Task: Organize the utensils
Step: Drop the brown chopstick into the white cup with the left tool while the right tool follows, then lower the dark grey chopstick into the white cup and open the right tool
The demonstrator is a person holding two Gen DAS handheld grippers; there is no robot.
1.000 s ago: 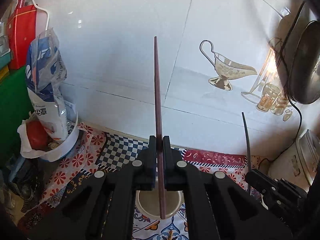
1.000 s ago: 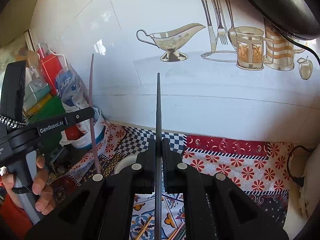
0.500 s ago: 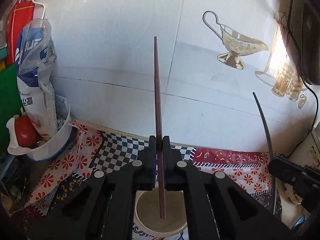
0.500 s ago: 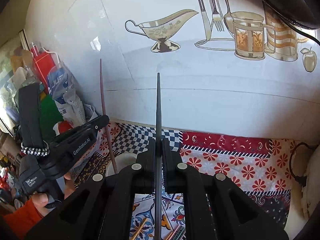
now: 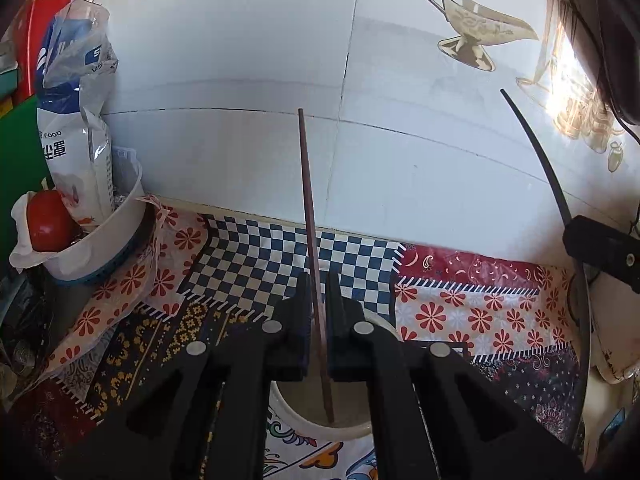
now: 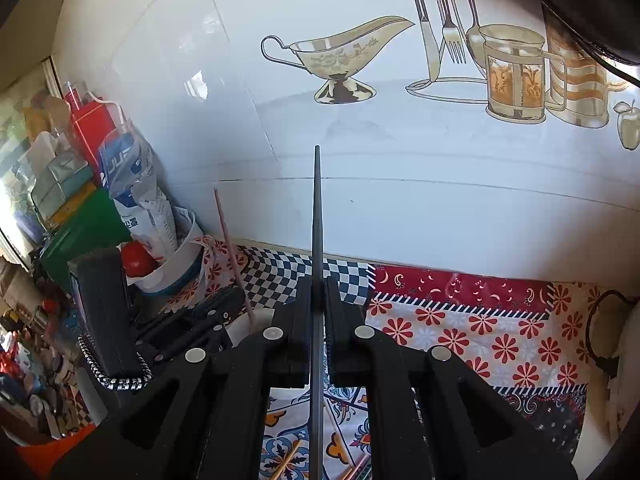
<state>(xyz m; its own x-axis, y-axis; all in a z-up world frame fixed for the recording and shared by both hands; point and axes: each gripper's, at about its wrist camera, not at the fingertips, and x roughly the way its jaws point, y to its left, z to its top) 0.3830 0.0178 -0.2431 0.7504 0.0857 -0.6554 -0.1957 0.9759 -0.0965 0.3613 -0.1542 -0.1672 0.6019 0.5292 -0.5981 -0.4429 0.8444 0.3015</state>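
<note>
My left gripper (image 5: pixel 317 292) is shut on a brown chopstick (image 5: pixel 309 208) that stands nearly upright; its lower end hangs inside a white cup (image 5: pixel 320 426) right below the jaws. My right gripper (image 6: pixel 316 296) is shut on a black chopstick (image 6: pixel 317 216), also upright. In the left wrist view the right gripper (image 5: pixel 600 246) and the black chopstick (image 5: pixel 538 152) show at the right edge. In the right wrist view the left gripper (image 6: pixel 188 320) and the brown chopstick (image 6: pixel 230 248) show at lower left over the cup (image 6: pixel 244 324). Loose chopsticks (image 6: pixel 288 456) lie on the cloth below.
A patterned cloth (image 5: pixel 460 304) covers the counter against a white tiled wall. A white bowl (image 5: pixel 100 236) with a bag and a red tomato (image 5: pixel 48 220) stands at the left. A white appliance (image 5: pixel 612 340) and a cable (image 6: pixel 596 332) sit at the right.
The left gripper has lowered and tilted down toward the cup, and the brown chopstick's lower end now sits deeper in it. The right gripper has held nearly still with the black chopstick.
</note>
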